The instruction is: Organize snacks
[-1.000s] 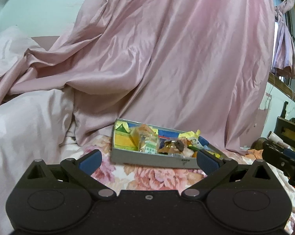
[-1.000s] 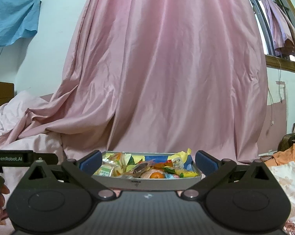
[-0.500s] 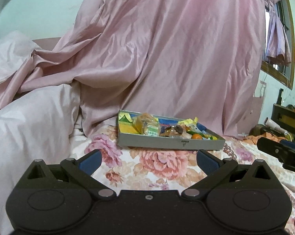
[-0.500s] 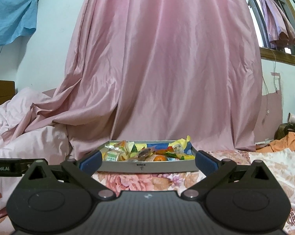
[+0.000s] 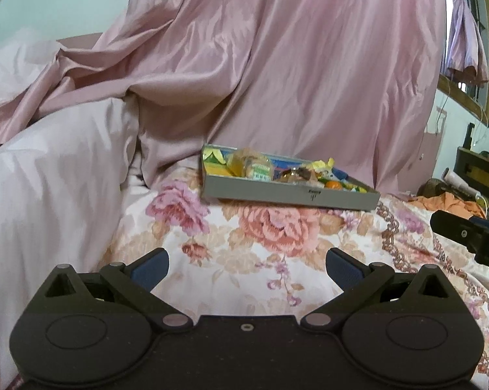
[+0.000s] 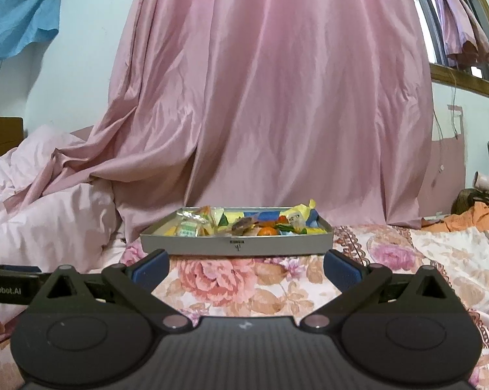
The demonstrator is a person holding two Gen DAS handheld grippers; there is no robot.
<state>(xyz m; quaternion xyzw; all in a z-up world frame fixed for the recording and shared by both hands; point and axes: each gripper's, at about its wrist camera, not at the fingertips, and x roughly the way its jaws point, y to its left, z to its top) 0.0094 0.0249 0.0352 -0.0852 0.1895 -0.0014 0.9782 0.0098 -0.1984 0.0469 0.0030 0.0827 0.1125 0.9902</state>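
Note:
A shallow grey box [image 5: 277, 195] [image 6: 212, 244] lies on a floral bedspread, filled with several wrapped snacks [image 5: 256, 169] [image 6: 241, 222] in yellow, green, orange and blue. My left gripper [image 5: 246, 266] is open and empty, well short of the box, which sits ahead and slightly right. My right gripper [image 6: 246, 266] is open with nothing in it, its fingertips just short of the box's front wall. The other gripper shows at each view's edge.
A pink satin curtain [image 6: 270, 97] hangs right behind the box. A pale pink duvet [image 5: 49, 178] is heaped at the left. Orange cloth [image 6: 475, 216] and dark furniture [image 5: 478, 175] lie at the right. Floral bedspread [image 6: 439, 260] stretches to the right.
Both grippers have drawn back from the box, which now looks smaller and farther. More floral bedspread shows in front of it. The jaws have stayed open.

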